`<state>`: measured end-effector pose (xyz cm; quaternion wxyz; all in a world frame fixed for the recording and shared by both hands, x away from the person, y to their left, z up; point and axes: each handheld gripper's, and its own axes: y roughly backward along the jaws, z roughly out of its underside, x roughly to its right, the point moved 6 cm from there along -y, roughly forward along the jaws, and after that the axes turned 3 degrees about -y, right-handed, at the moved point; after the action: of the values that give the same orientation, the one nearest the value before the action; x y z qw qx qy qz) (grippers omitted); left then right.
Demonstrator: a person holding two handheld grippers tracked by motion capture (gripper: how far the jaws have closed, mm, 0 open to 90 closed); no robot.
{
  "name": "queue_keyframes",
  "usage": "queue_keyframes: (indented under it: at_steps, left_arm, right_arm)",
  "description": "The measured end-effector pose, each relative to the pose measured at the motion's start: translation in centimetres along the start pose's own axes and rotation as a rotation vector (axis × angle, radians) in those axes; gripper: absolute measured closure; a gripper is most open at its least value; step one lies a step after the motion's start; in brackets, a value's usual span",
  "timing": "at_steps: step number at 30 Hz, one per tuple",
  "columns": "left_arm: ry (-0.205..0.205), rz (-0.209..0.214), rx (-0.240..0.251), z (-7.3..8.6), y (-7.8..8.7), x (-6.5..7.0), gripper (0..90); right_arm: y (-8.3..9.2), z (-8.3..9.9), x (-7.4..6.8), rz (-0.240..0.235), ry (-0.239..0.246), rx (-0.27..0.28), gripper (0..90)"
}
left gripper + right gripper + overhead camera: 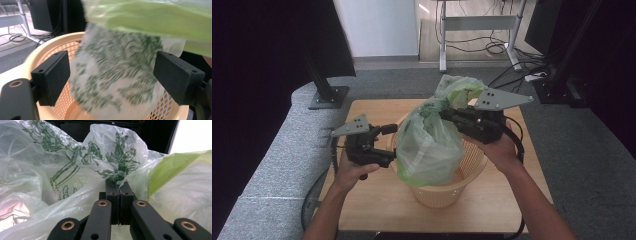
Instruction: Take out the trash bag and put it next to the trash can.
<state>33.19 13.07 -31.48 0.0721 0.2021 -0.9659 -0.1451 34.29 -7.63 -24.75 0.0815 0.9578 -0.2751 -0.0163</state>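
- The bag point(430, 145) hangs upright, its lower half inside the basket point(447, 192) on the table point(377, 200).
- Right gripper point(119, 185) is clenched on the bag's top edge.
- Left gripper point(393, 144), released with jaws wide, sits just beside the basket's left rim, the bag's belly between its pads point(51, 77), untouched.

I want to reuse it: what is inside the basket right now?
The lower part of the green plastic bag hangs inside the basket; the right tool pinches its top. The bag hides the basket's bottom.
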Motion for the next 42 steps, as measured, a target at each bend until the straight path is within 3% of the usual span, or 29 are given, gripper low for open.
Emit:
queue_keyframes:
  at_steps: [10,16,17,18,19,21,22,23,25,27,29,31,33,34,38,39,40,42]
  left_arm:
    - [-0.031,0.051,-0.021,-1.6,-3.0,2.5,9.2]
    - [-0.031,0.031,-0.033,-2.0,-4.2,2.7,16.3]
    - [-0.033,0.031,-0.032,-2.0,-4.2,2.6,24.8]
    - [-0.032,0.031,-0.029,-2.1,-4.2,2.6,24.8]
    - [-0.033,0.028,-0.028,-2.1,-4.2,2.6,30.3]
    - [-0.044,0.008,-0.017,-2.1,-4.1,2.6,52.8]
    - [-0.049,-0.001,-0.01,-2.2,-4.1,2.6,52.8]
    - [-0.05,0.001,-0.006,-2.2,-4.0,2.6,66.7]
    - [-0.046,0.01,-0.001,-2.3,-3.9,2.6,80.3]
    - [-0.043,0.015,0.003,-2.5,-3.7,2.5,84.3]
    - [-0.032,0.014,0.016,-2.7,-3.4,2.2,88.3]
    - [-0.028,0.013,0.02,-2.8,-3.1,2.1,88.6]
    - [-0.015,0.013,0.034,-2.9,-2.5,1.6,88.8]
    - [-0.008,0.012,0.045,-3.1,-2.1,1.4,88.8]
    - [0.012,0.019,0.084,-3.8,-0.9,1.3,88.8]
    - [0.014,0.029,0.092,-4.1,-0.8,1.4,88.8]
    - [0.013,0.039,0.1,-4.7,-0.9,1.7,88.7]
    - [0.01,0.049,0.102,-5.0,-1.0,1.9,88.7]
  right_arm:
    - [-1.8,0.3,-1.9,-0.03,0.012,-0.017,88.3]
    - [-3.0,0.7,-3.3,-0.074,0.033,-0.05,88.3]
    - [-3.2,0.8,-3.8,-0.088,0.038,-0.061,88.3]
    - [-3.2,0.8,-3.8,-0.088,0.038,-0.061,88.3]
    - [-3.3,0.9,-3.9,-0.093,0.042,-0.067,88.3]
    - [-3.5,1.0,-4.2,-0.102,0.044,-0.074,88.3]
    - [-3.5,1.0,-4.3,-0.107,0.044,-0.076,88.3]
    - [-3.5,1.0,-4.4,-0.113,0.048,-0.075,88.2]
    - [-3.5,1.0,-4.5,-0.118,0.05,-0.072,88.1]
    - [-3.3,0.9,-4.5,-0.122,0.06,-0.055,83.1]
    - [-2.3,0.5,-4.2,-0.097,0.056,-0.005,57.4]
    - [-1.7,0.4,-4.0,-0.083,0.044,0.018,52.6]
    - [-0.3,0.2,-3.2,-0.061,0.016,0.067,42.6]
    - [1.3,0.3,-2.2,-0.042,-0.01,0.112,35.3]
    - [3.1,1.6,-0.9,-0.065,-0.048,0.108,25.3]
    - [3.3,2.3,-0.5,-0.076,-0.055,0.093,21.8]
    - [2.9,3.9,0.0,-0.093,-0.058,0.037,15.2]
    - [2.4,4.5,-0.1,-0.104,-0.059,0.013,14.4]
